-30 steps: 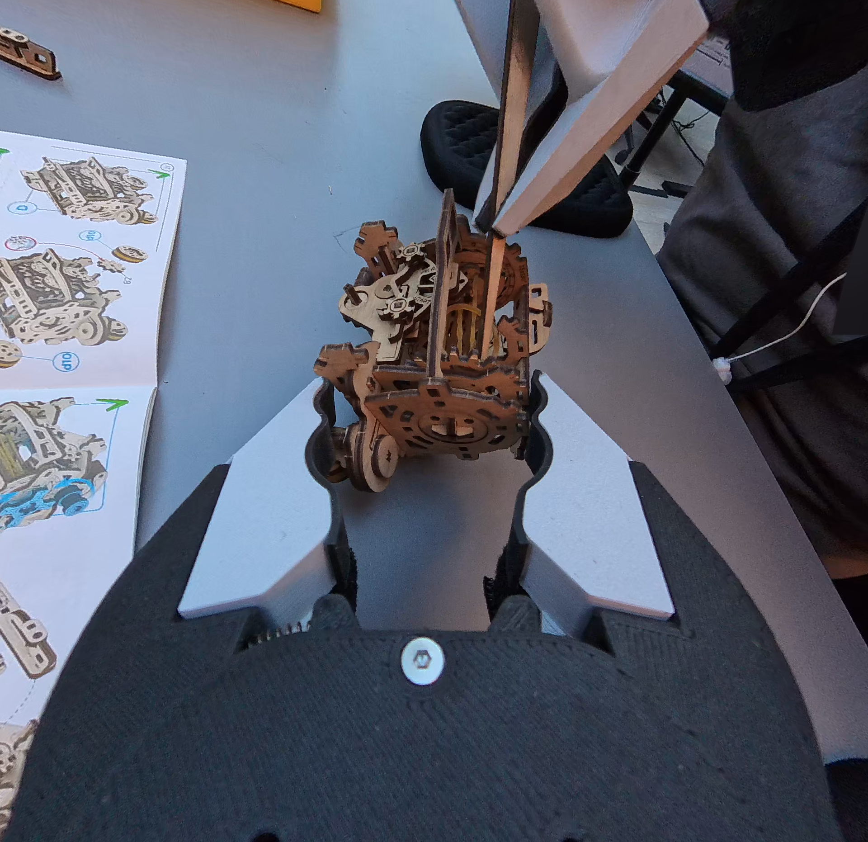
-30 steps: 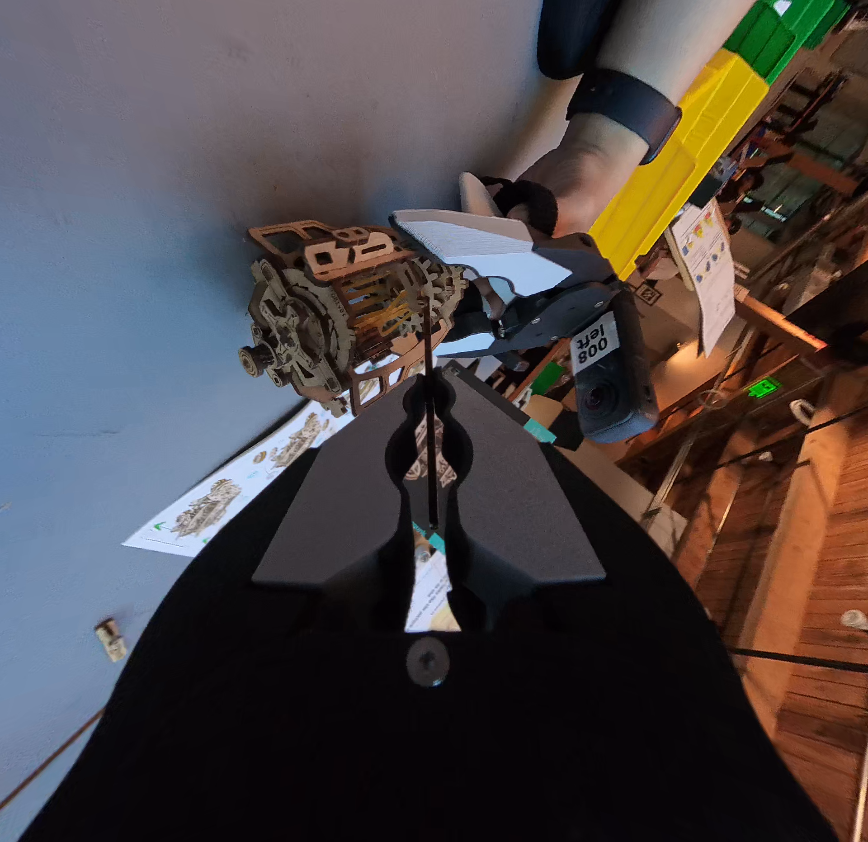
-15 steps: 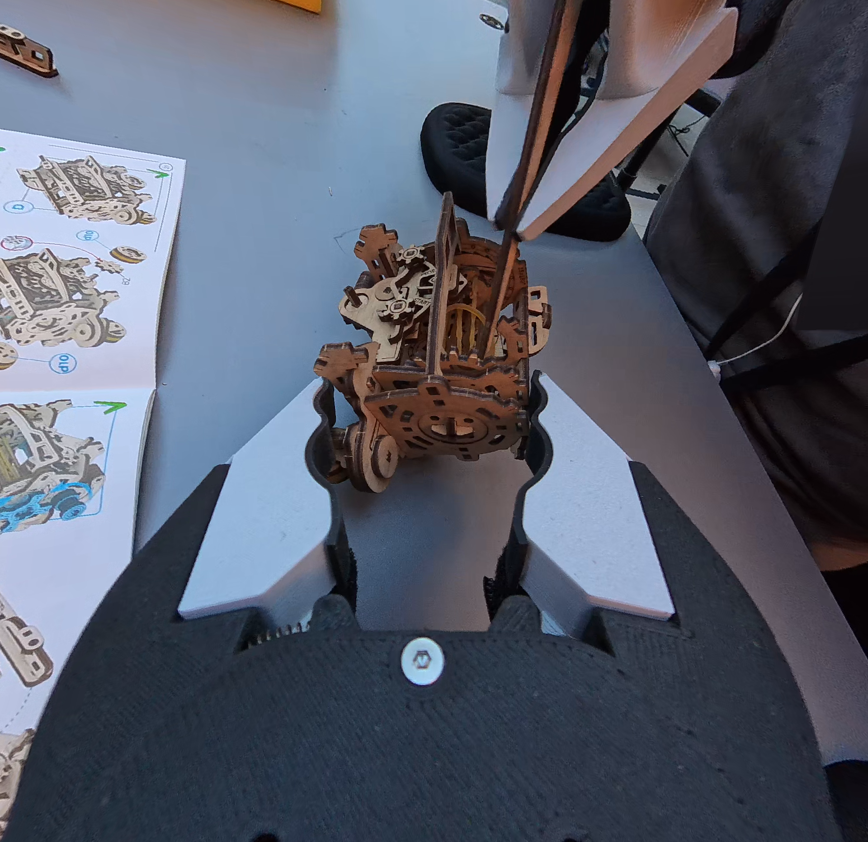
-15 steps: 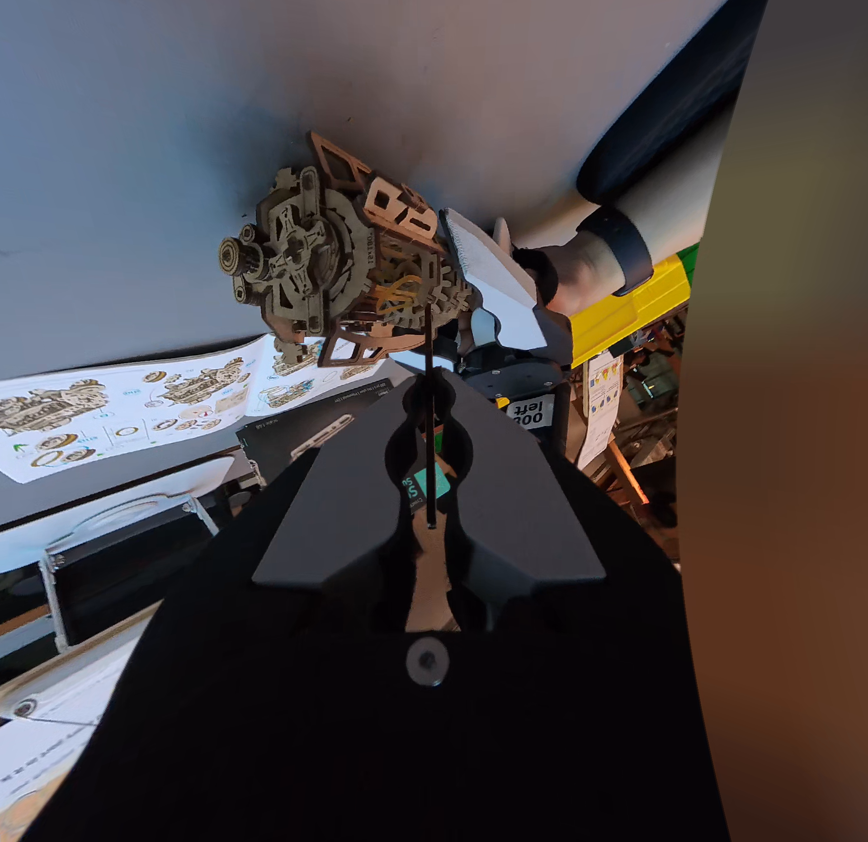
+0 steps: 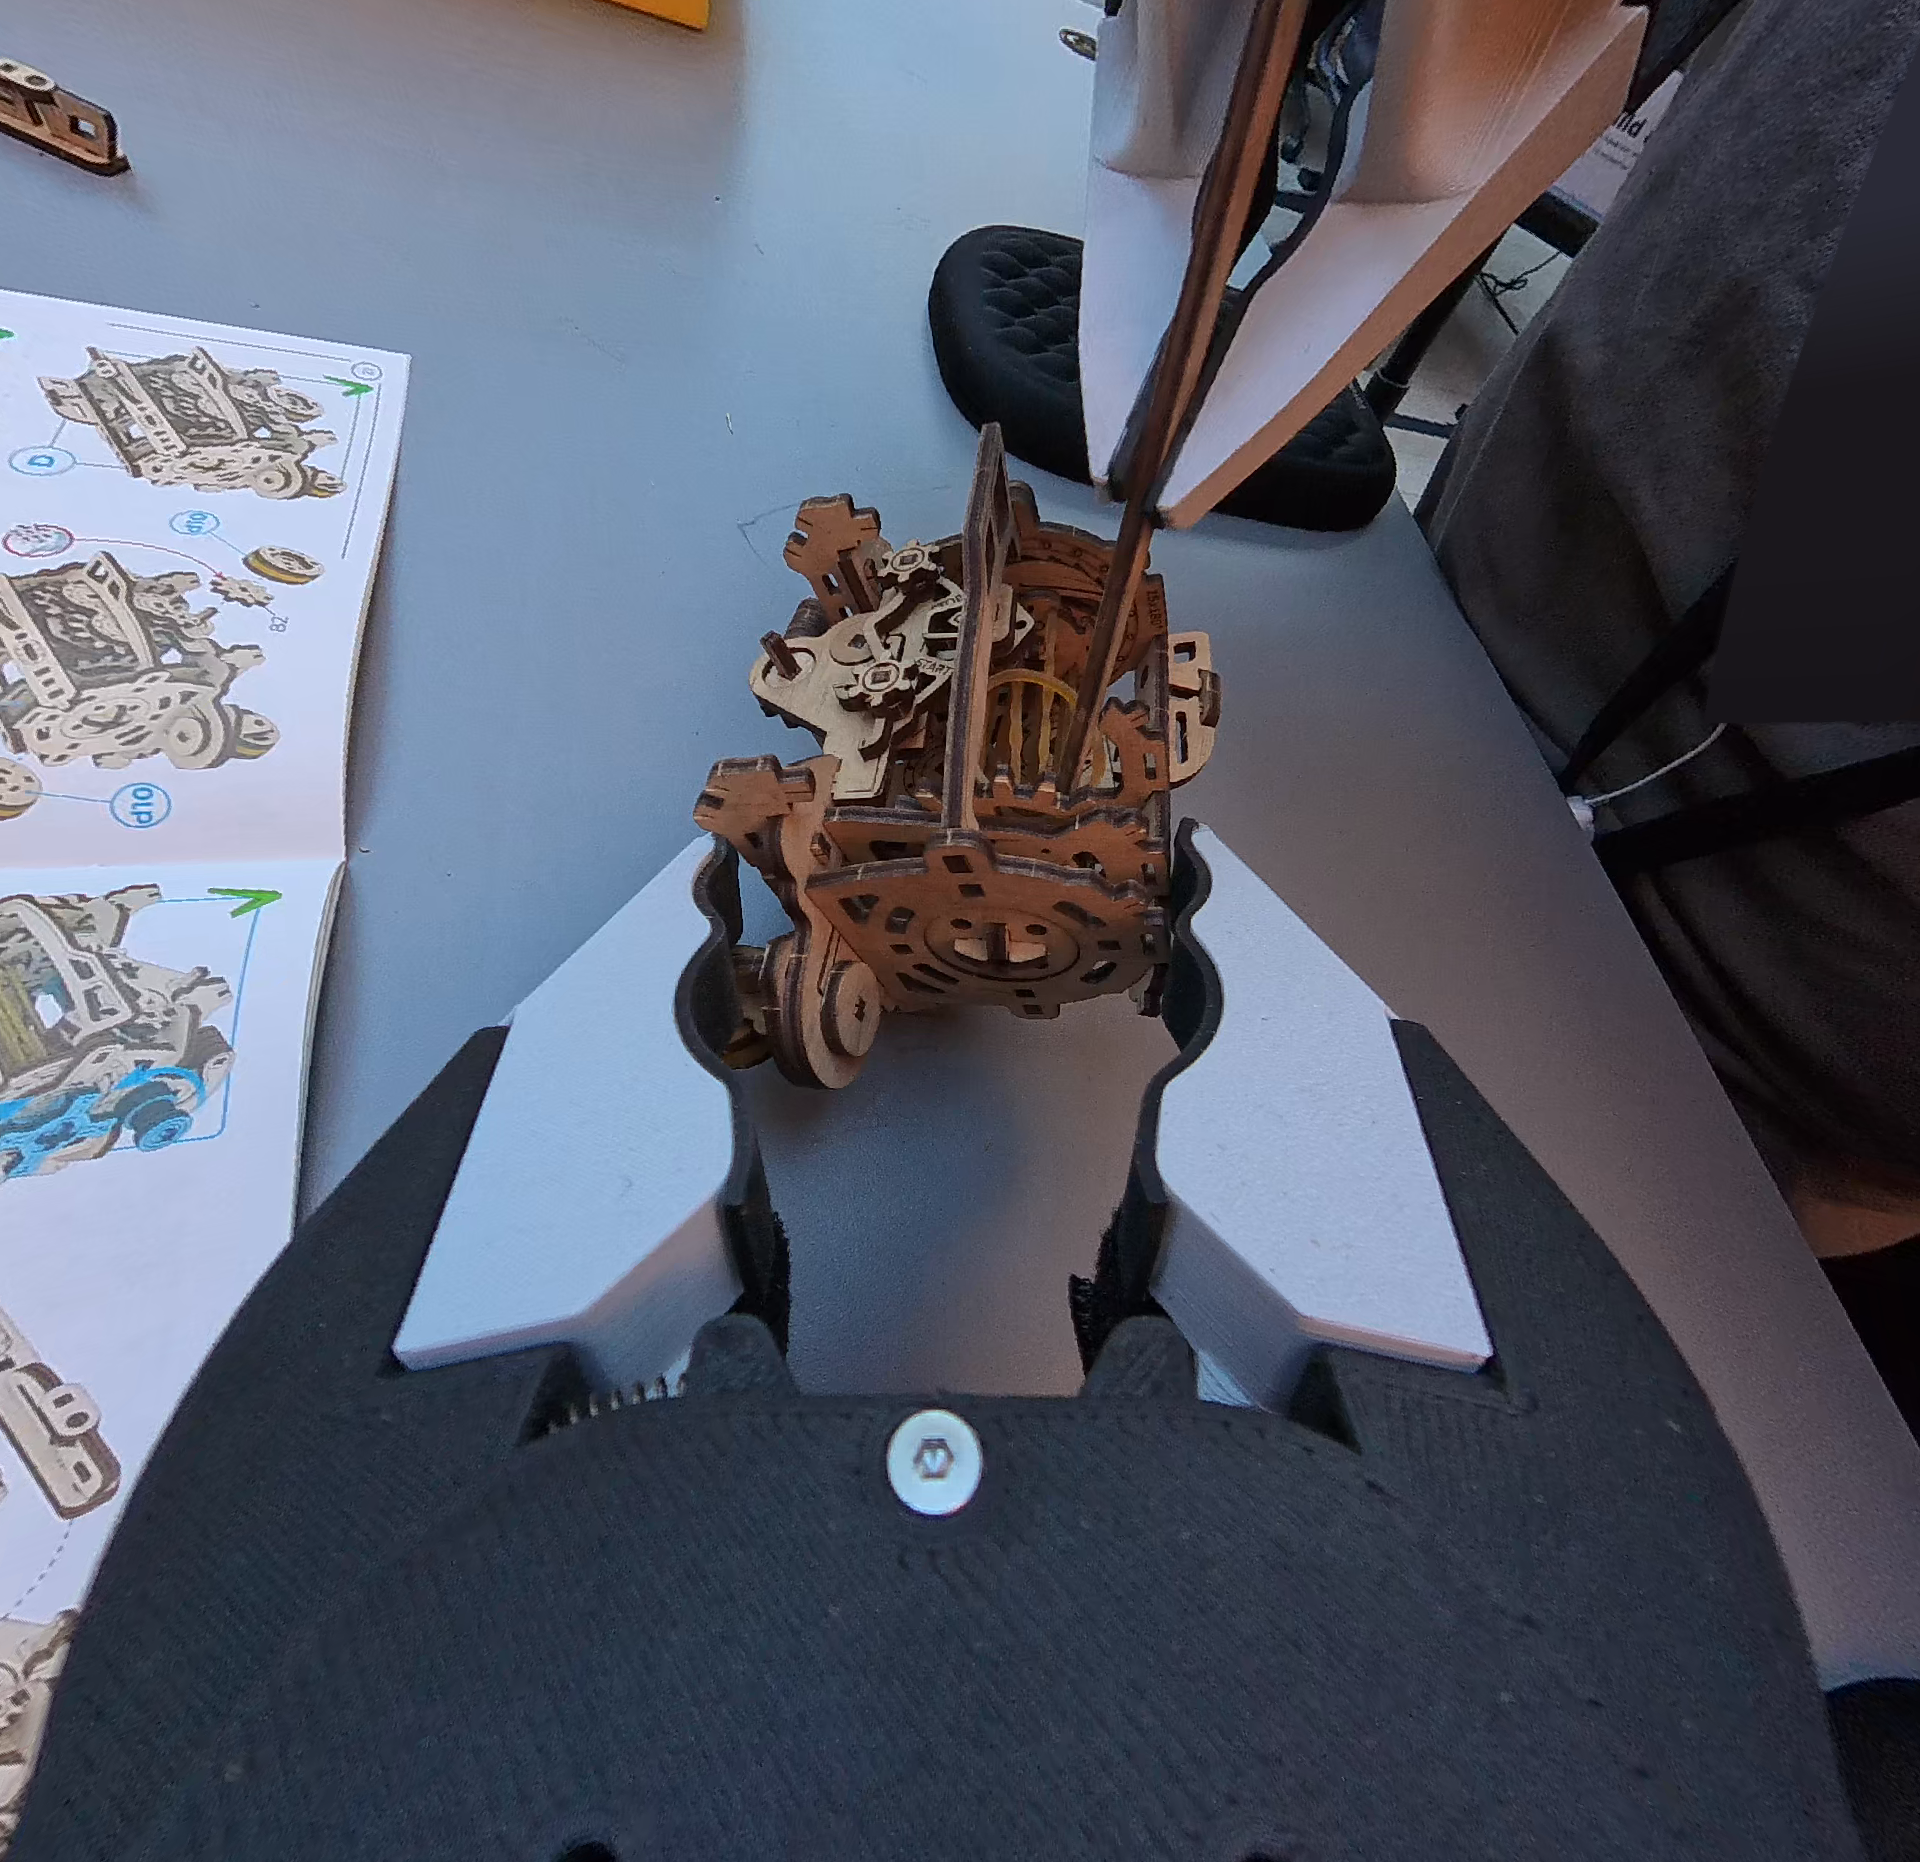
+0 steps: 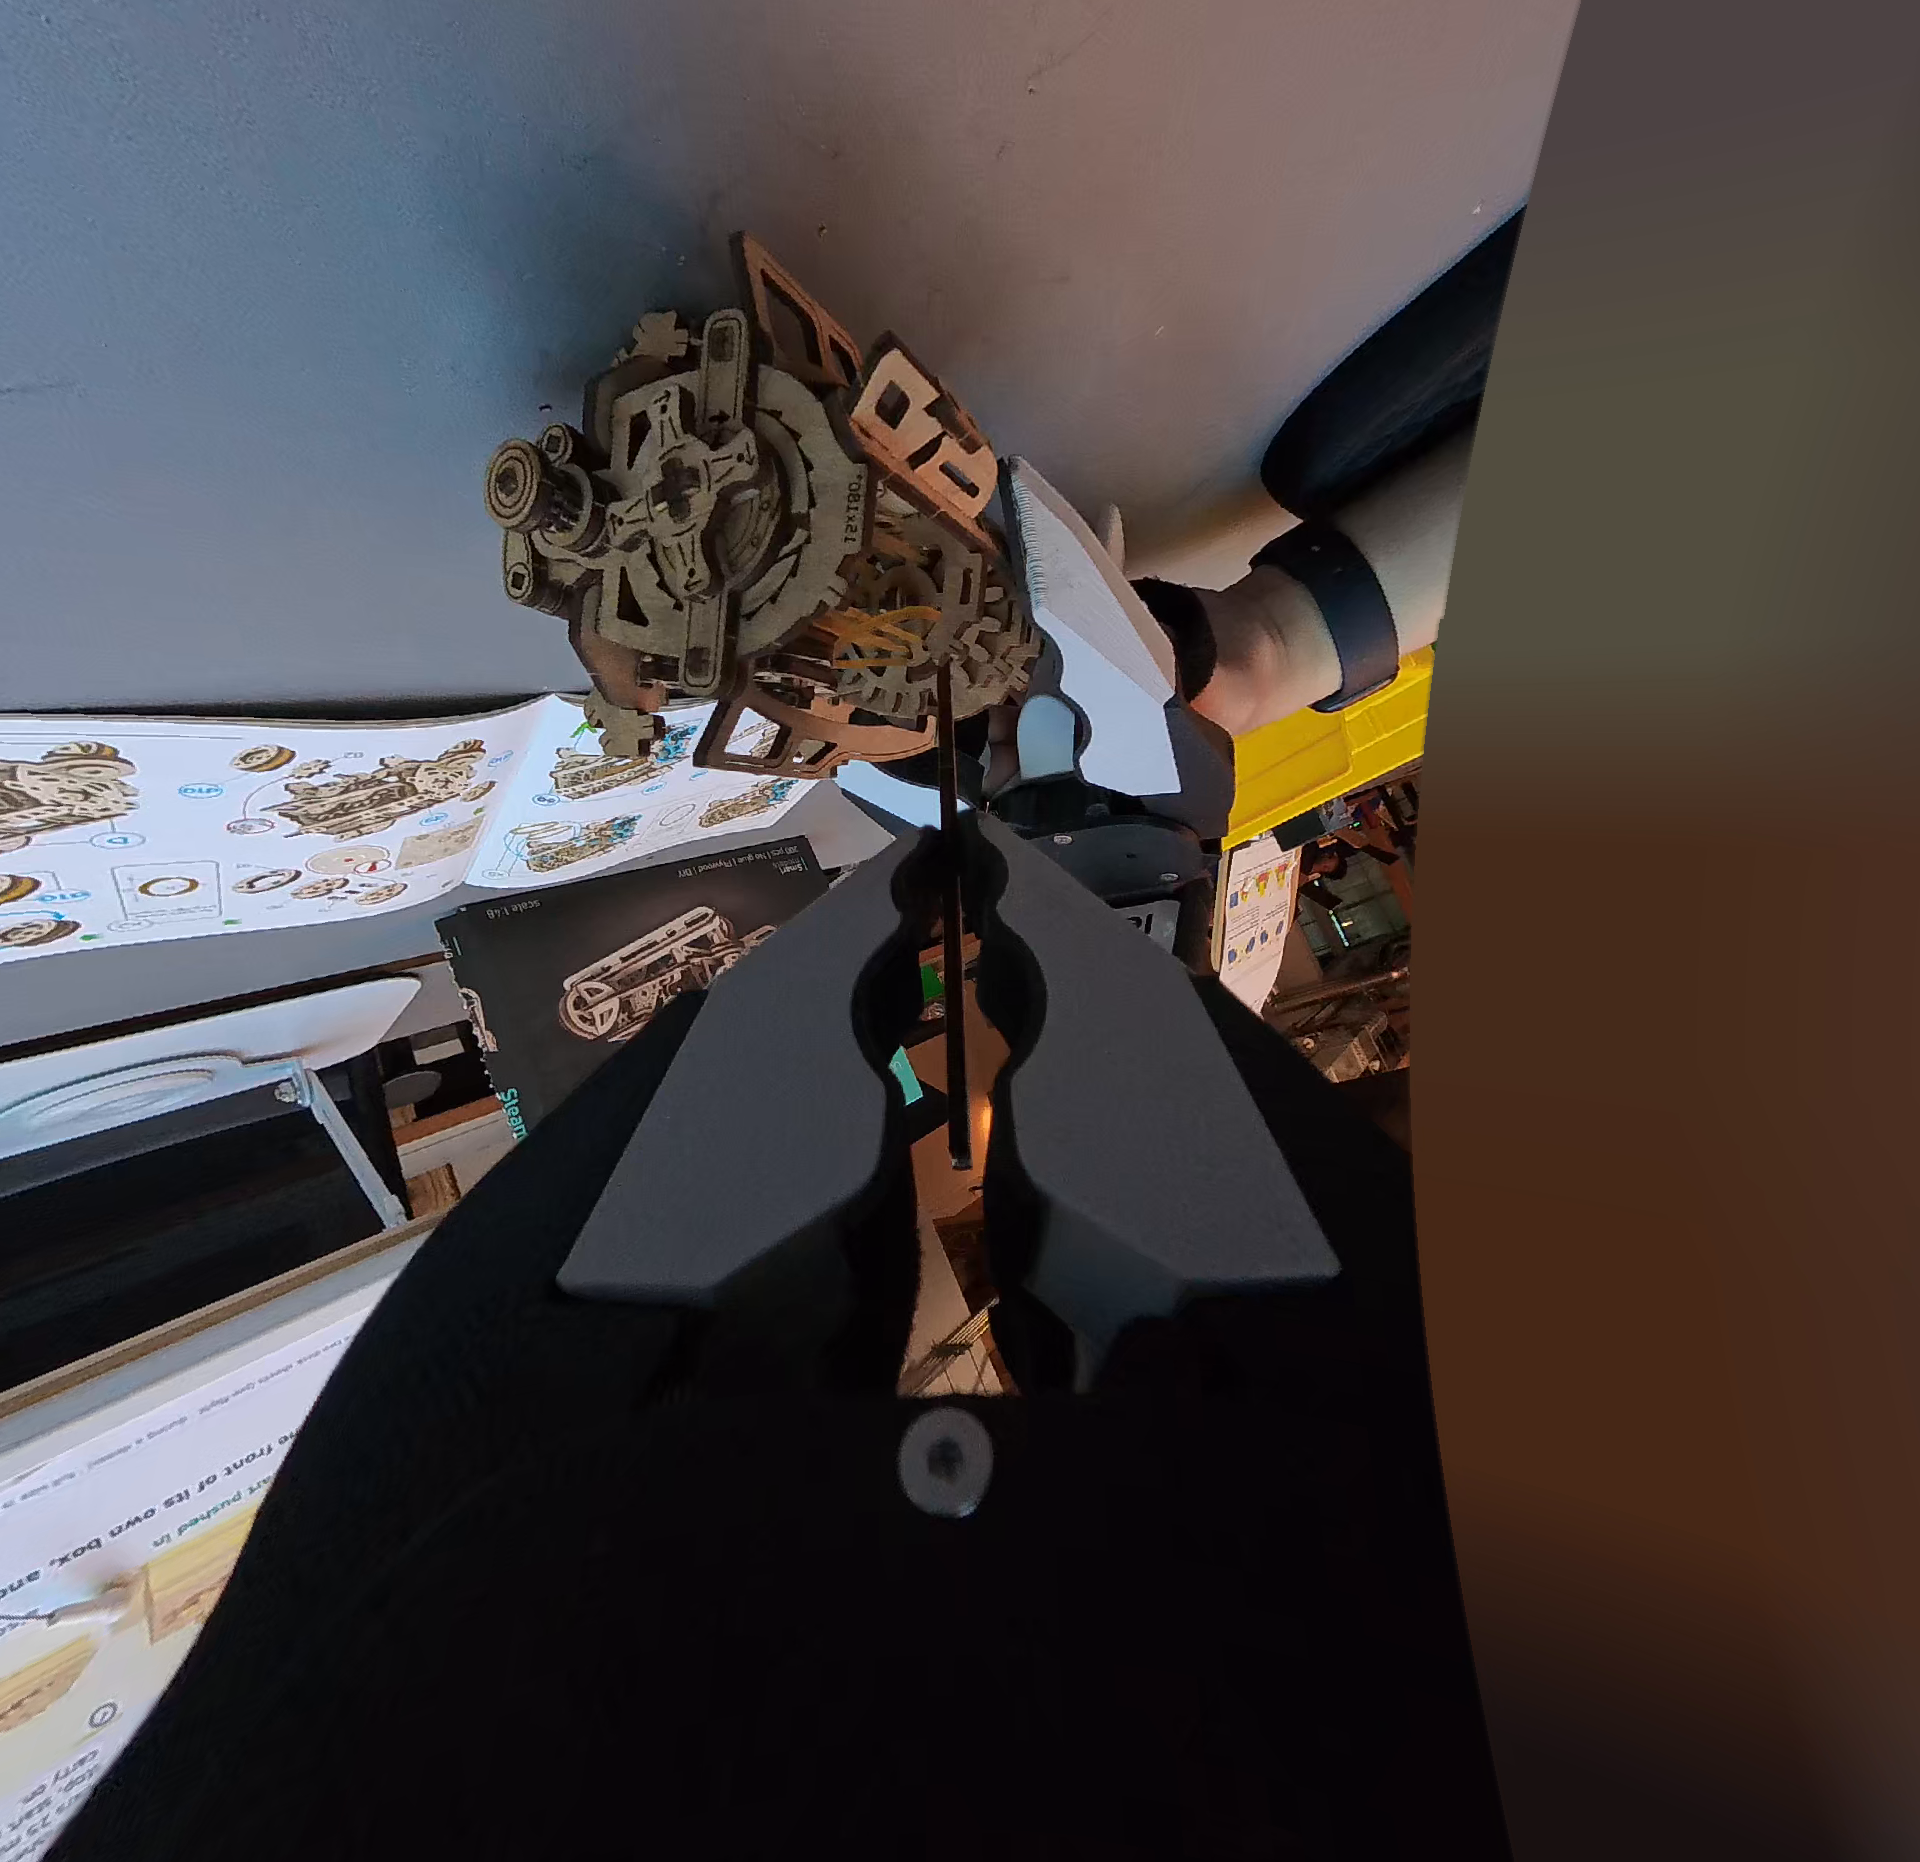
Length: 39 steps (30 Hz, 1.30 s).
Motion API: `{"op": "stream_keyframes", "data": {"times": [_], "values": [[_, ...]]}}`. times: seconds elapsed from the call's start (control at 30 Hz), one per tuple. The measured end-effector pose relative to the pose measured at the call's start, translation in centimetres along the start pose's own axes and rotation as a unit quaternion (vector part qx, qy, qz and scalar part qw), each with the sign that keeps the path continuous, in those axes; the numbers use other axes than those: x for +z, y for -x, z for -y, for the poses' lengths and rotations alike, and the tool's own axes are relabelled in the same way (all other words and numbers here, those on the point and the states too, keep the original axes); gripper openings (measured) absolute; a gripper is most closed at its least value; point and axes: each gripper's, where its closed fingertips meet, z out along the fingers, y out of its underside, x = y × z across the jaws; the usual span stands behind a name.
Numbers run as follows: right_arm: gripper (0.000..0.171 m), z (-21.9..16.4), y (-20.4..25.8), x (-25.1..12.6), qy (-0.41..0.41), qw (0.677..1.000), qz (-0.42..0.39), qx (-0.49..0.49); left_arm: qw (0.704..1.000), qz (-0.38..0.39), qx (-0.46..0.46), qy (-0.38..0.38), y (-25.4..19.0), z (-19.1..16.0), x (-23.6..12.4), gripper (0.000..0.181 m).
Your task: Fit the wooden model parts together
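Left tongs (image 5: pixel 951 908) clamp the brown wooden gear model (image 5: pixel 966 763); right tongs (image 6: pixel 951 856) pinch a thin dark wooden strip (image 6: pixel 951 939), its long axis pointing down into the model's top.

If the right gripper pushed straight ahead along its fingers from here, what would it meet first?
Probably the wooden model: the right gripper is shut on a thin dark strip whose far end already reaches in among the model's gears, so the strip would bear first. Depth is unclear.

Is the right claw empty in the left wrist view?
No, the right claw is shut on a thin dark wooden strip whose lower end reaches down into the wooden model.
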Motion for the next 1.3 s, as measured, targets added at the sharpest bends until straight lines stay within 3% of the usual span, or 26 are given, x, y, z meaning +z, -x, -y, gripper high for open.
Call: {"op": "stream_keyframes", "data": {"times": [0.77, 1.3], "values": [[0.002, 0.40, -0.23, 0.16, 0.012, 0.998, 0.050, -0.037, 1.000, 0.002, 0.000, -0.001, 0.06, 0.01, 0.01, 0.082], [0.001, -0.33, 0.32, -0.58, 0.032, 0.997, 0.063, 0.013, 1.000, 0.003, 0.003, 0.000, 0.04, -0.01, 0.02, 0.082]]}}
